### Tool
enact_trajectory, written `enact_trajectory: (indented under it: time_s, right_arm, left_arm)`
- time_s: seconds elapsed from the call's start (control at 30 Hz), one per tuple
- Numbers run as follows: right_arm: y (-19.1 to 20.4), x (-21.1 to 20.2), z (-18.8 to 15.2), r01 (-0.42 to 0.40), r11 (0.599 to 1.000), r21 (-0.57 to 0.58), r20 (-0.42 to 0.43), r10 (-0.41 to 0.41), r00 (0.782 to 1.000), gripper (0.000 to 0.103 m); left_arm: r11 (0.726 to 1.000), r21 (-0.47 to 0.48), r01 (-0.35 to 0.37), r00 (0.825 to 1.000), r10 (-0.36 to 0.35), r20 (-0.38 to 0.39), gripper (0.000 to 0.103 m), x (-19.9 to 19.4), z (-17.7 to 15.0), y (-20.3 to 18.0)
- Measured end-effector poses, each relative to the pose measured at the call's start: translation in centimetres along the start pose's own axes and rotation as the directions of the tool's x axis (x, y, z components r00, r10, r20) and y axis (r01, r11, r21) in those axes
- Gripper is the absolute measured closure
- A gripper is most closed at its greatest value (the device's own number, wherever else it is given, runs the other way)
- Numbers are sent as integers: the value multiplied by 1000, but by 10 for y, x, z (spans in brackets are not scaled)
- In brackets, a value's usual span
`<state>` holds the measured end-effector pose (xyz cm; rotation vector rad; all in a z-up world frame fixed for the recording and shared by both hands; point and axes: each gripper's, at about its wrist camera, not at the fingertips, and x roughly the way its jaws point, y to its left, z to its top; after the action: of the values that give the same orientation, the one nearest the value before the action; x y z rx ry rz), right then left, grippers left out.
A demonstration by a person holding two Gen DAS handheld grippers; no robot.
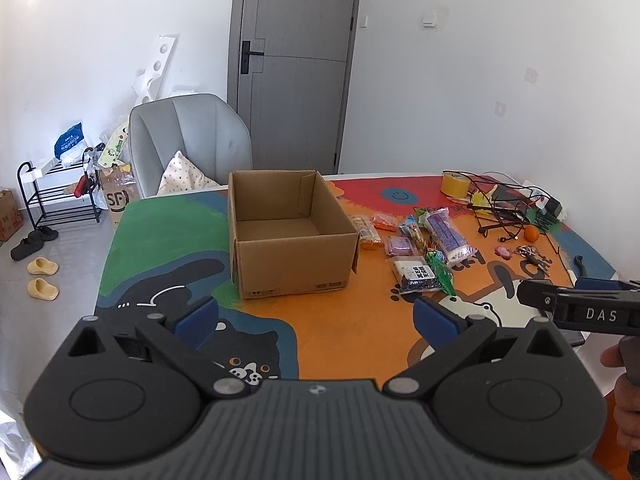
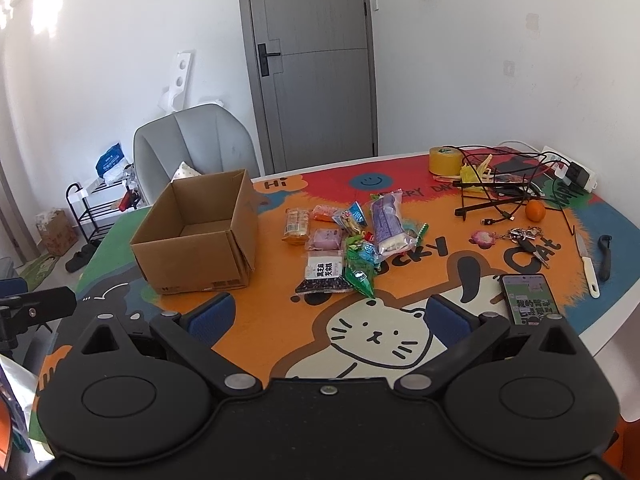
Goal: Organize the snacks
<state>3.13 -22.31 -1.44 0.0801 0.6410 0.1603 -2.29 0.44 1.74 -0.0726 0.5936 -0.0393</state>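
An open, empty cardboard box (image 1: 294, 236) (image 2: 198, 236) stands on the colourful cat-print table (image 1: 332, 332) (image 2: 280, 320). To its right lies a heap of several snack packets: a long purple-and-white pack (image 2: 387, 224) (image 1: 446, 236), a black-and-white pack (image 2: 323, 274) (image 1: 416, 274), a green pack (image 2: 360, 276), a biscuit pack (image 2: 297, 226). My left gripper (image 1: 316, 320) hovers open in front of the box, nothing between its blue pads. My right gripper (image 2: 328, 320) is open too, short of the snacks.
A phone (image 2: 530, 298), a white knife (image 2: 587, 268), keys (image 2: 528, 240), an orange (image 2: 535, 211), tape roll (image 2: 445, 160) and tangled cables with a power strip (image 2: 576, 176) fill the table's right side. A grey chair (image 1: 188, 144) stands behind the box. A hand (image 1: 626, 396) holds the other gripper.
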Motion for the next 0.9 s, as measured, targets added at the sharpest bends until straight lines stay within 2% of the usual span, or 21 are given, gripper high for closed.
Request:
enact_trajectory:
  time_s: [0.2,0.43,0.63,0.9]
  right_arm:
    - [1,3,4,14,999,-31,19,-13,1000,0]
    - [-8,25,6,19,1000,-21,-8,-19,1000,0]
    - [-25,46,3,-41,999,21,-53,42,998,0]
    - [-45,66,11,-35,999,40,-46,36,998,0]
  left_arm:
    - [1000,-13,-1,1000,1,-22,0,12,2,0]
    - [1000,-9,-5,999,5,-45,0,35,3,-7]
    - [1000,-20,16,998,-17,-55,0,59,12,-17]
    - [998,-14,60,997,-60,-53,1,89,23,-32]
